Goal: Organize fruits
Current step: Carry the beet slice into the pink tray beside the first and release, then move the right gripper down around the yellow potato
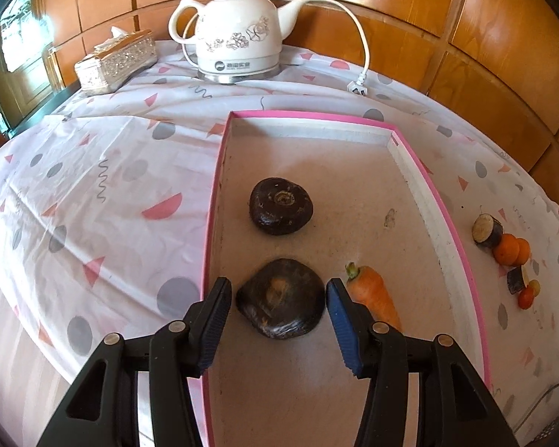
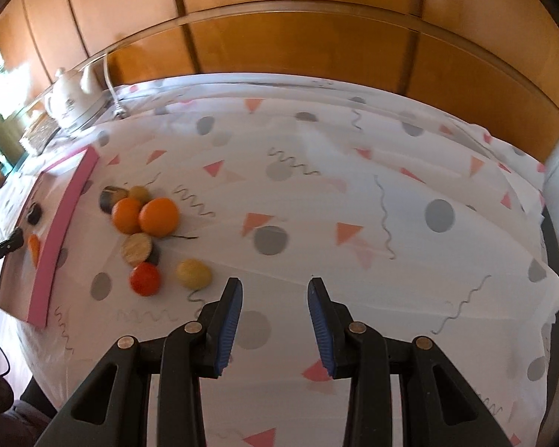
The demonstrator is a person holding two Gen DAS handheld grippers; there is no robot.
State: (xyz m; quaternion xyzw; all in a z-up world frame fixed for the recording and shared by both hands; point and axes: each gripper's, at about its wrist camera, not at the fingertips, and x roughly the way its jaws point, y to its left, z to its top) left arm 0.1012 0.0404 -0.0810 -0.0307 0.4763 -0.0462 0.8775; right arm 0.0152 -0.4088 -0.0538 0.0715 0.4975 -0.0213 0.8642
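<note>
Fruits (image 2: 145, 219) heaped on counter (image 2: 354, 201) beside pink tray (image 1: 443, 223) | left tongs (image 1: 278, 290) parted around dark chestnut (image 1: 281, 298), pads clear | right tongs (image 2: 274, 287) apart, empty

left wrist close over tray (image 1: 477, 298), right wrist beside it
</note>
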